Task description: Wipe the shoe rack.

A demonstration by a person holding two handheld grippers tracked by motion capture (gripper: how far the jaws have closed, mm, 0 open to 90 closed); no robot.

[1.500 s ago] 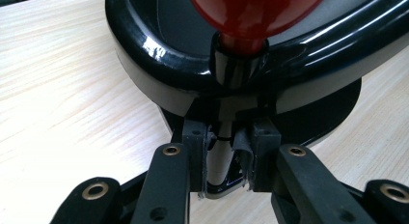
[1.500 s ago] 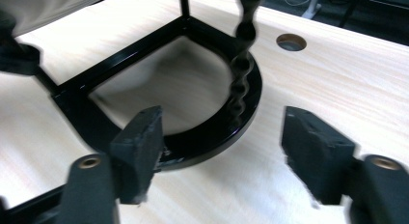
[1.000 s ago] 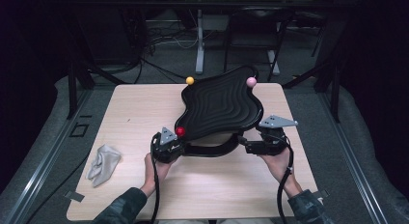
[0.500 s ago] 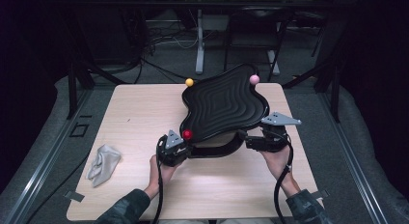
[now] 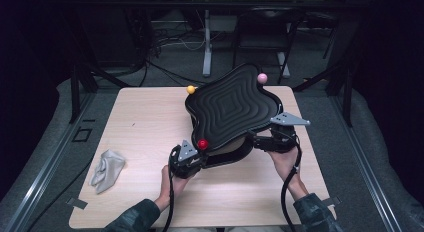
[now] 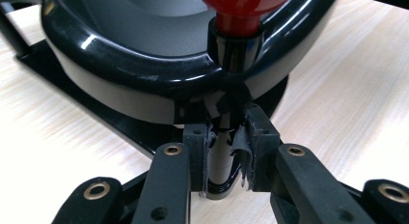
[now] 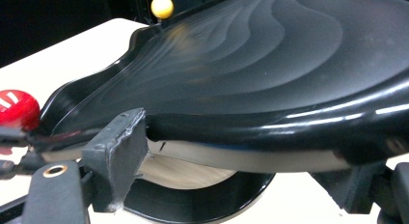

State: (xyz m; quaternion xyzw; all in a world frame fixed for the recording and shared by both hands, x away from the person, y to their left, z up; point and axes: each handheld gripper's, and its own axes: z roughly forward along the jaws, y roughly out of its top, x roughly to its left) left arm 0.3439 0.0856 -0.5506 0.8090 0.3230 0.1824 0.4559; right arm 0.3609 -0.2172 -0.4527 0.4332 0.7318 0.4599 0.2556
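Desk (image 5: 145, 142) of pale wood carries everything here, seen from the high view with dark floor and cables beyond its far edge. On its right half stands a large black tray (image 5: 232, 109) with a wavy, lobed outline and stepped ridges running inward to its middle; it sits tilted on a round black base (image 7: 193, 195), its near edge toward the person. A black rod stands at each of three lobes of the tray, topped with a ball: the red ball (image 5: 202, 144) at the near left, the yellow ball (image 5: 190, 89) at the far left, the pink ball (image 5: 262, 78) at the far right.

The person's forearms come in from the bottom, one hand on each tool. The left tongs (image 6: 226, 151) sit at the tray's near-left lobe, right below the red ball (image 6: 241, 9); the jaws are drawn narrow and pinch the black stem (image 6: 219, 161) under that ball, pads pressed against it on both sides. The right tongs (image 5: 260, 140) sit at the tray's near-right lobe. In the right gripper view the tray's rim (image 7: 270, 130) runs across between the two jaws, which stand wide; one pad (image 7: 120, 147) lies against the rim's edge at the left, the other is low at the right, and whether it presses the tray I cannot tell.

Off to the near left of the desk, well apart from the tray and both tongs, lies a crumpled grey cloth (image 5: 106, 168).
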